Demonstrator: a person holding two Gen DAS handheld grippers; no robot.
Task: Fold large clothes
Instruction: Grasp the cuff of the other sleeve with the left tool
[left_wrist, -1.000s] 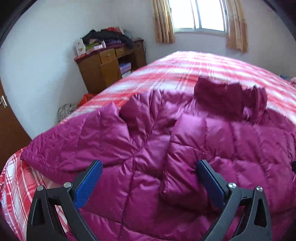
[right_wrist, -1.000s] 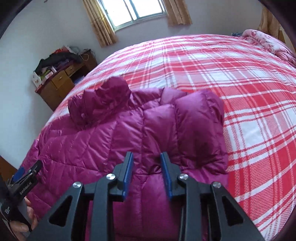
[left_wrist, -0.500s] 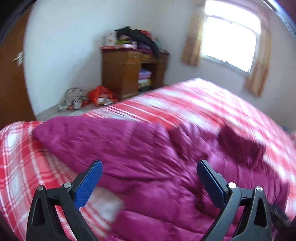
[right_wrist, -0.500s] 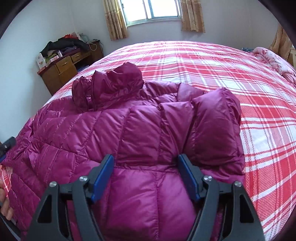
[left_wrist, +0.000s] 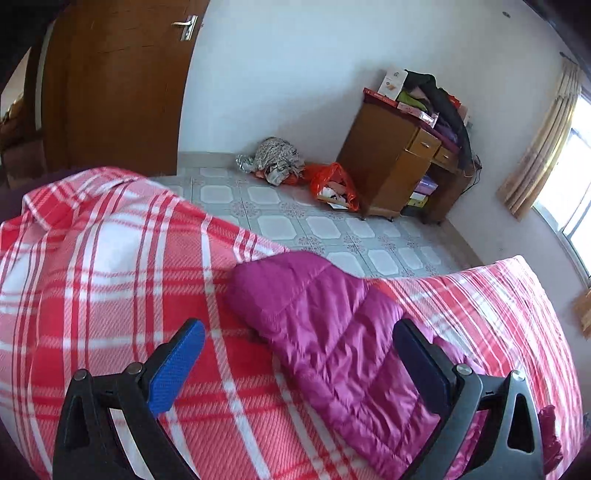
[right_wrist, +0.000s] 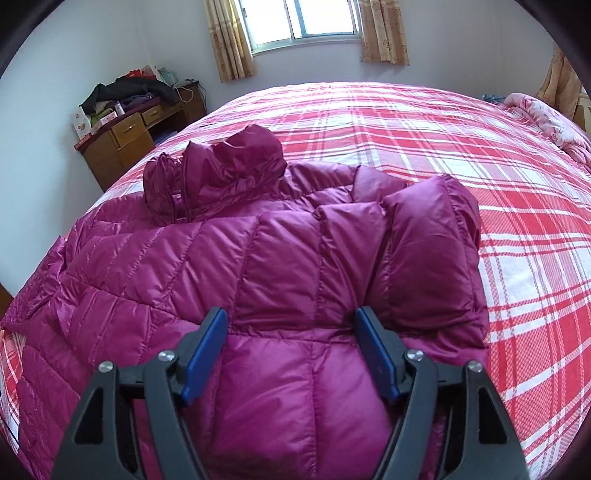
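Note:
A magenta quilted down jacket (right_wrist: 280, 266) lies spread on a red and white plaid bedspread (right_wrist: 424, 129), hood (right_wrist: 221, 170) bunched at its far end. One sleeve (right_wrist: 432, 251) is folded over the body on the right. My right gripper (right_wrist: 291, 314) hovers open just over the jacket's near part, and its pads press on nothing. In the left wrist view the other sleeve (left_wrist: 325, 332) stretches out across the bedspread (left_wrist: 92, 258) towards the bed's edge. My left gripper (left_wrist: 299, 328) stands wide open above that sleeve, holding nothing.
Beyond the bed's edge lies tiled floor (left_wrist: 332, 229) with a red bag (left_wrist: 334, 184) and a heap of cloth (left_wrist: 277, 158). A cluttered wooden desk (left_wrist: 406, 166) stands by the wall, a brown door (left_wrist: 118, 81) to its left. A pink quilt (right_wrist: 546, 118) lies at the bed's far right.
My left gripper has swung left from over the jacket's body to the outstretched sleeve near the bed's edge, rolling on the way. The right gripper's jaws have widened from nearly shut.

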